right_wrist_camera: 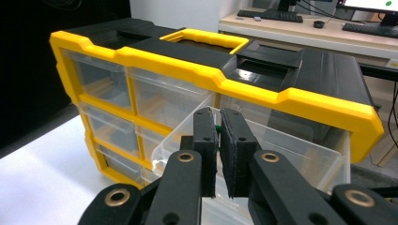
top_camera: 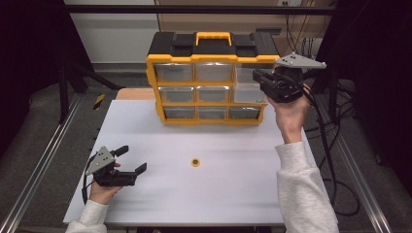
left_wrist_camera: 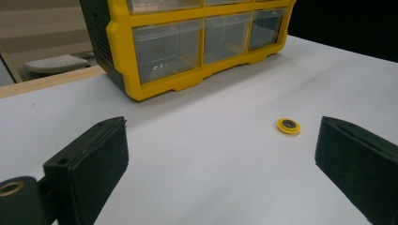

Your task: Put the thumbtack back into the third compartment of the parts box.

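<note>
1. Right gripper is hovering over the pulled-out top right drawer of the yellow-and-black organiser; its jaws are standing nearly together, a green speck showing in the gap. I cannot tell whether they are pinching it.
2. High view: the drawer front is sitting hidden behind that gripper.
3. Left gripper is resting low over the worktop, jaws wide apart, holding nothing.
4. Yellow ring is lying ahead of the left jaws, nearer the right-hand one.
</note>
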{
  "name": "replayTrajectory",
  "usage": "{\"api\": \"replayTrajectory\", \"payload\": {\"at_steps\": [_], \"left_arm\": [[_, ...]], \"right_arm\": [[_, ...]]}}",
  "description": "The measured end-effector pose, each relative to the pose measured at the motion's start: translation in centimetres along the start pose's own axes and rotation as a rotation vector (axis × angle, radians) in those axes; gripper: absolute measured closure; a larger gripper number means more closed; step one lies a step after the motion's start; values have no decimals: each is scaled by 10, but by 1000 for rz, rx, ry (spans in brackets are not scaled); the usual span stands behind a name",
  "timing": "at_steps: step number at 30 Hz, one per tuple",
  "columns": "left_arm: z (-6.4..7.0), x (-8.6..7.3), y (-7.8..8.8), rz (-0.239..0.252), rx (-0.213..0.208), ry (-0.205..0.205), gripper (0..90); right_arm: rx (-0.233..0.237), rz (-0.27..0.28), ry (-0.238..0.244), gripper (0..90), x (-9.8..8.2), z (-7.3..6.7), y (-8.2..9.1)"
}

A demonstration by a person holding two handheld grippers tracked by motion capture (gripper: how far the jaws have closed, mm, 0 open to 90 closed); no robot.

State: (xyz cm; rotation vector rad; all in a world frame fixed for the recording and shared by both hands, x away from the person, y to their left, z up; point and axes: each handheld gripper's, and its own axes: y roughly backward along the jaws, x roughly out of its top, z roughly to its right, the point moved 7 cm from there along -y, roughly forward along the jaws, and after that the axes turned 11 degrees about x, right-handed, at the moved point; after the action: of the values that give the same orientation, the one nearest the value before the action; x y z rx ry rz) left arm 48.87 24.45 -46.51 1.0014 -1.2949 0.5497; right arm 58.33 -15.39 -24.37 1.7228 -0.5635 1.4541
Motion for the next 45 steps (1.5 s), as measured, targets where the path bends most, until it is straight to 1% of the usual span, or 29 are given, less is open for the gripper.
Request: {"api": "replayTrajectory", "payload": {"at_steps": [8,11,18,23,29,34,36,38,42,44,45], "left_arm": [[-1,0,0,0,1,2,27],[-1,0,0,-1,1,-2,26],[-1,0,0,1,1,3,27],[-1,0,0,-1,1,-1,27],[-1,0,0,1,1,4,27],[-1,0,0,0,1,3,27],[-1,0,0,1,1,3,26],[-1,0,1,2,1,5,27],[-1,0,1,4,1,6,27],[-1,0,1,5,1,5,26],[-1,0,1,5,0,6,27]], "right_arm": [[-24,-17,-8,851,0,7,-11],[-35,-28,-1,852,-3,9,-14],[-50,-45,-25,851,-9,16,-20],[-61,-61,-34,848,-15,20,-24],[-65,-78,-50,845,-21,25,-28],[-60,-80,-65,833,-21,26,-28],[-62,-80,-69,769,-21,27,-28],[-58,-74,-68,747,-20,27,-27],[-55,-36,-47,610,-16,25,-22],[-45,-12,-38,513,-14,23,-19],[-40,1,-30,486,-13,22,-17]]}}
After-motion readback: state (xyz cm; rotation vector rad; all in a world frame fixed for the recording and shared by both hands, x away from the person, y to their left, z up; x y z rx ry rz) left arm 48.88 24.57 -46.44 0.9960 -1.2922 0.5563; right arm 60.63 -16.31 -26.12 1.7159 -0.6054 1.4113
